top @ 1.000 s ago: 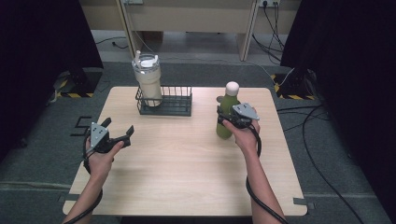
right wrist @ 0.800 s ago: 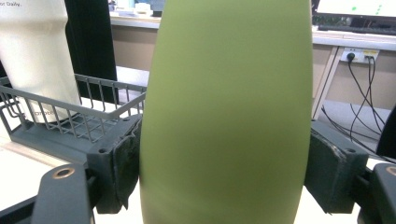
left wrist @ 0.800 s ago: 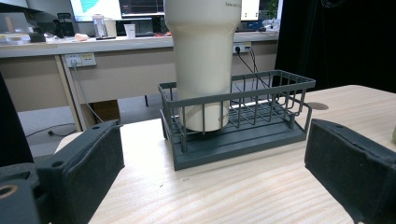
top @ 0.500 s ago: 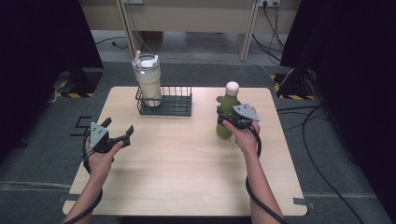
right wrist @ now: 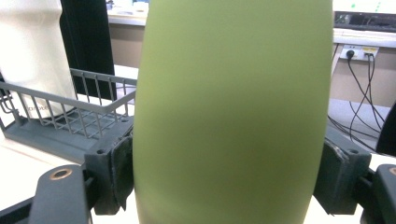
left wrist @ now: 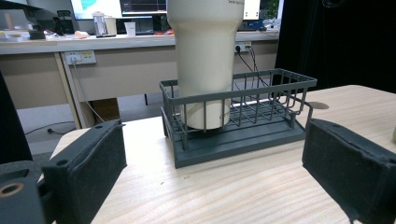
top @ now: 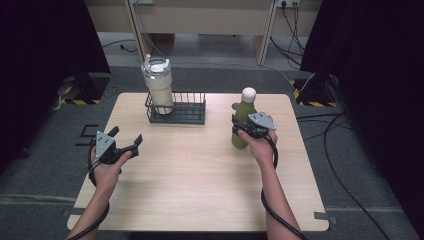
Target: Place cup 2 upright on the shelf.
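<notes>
High view: the bottle (top: 243, 120) stands upright at the tabletop's (top: 200, 180) right, clamped by the right gripper (top: 243, 131); the rack (top: 177, 108) lies far left of it, its right half free beside the tumbler (top: 158, 86).

Left gripper view: left gripper (left wrist: 215, 172), fingers spread, faces the rack (left wrist: 238, 126).

Right gripper view: fingers (right wrist: 122, 168) squeeze the bottle's (right wrist: 229, 112) sides.
</notes>
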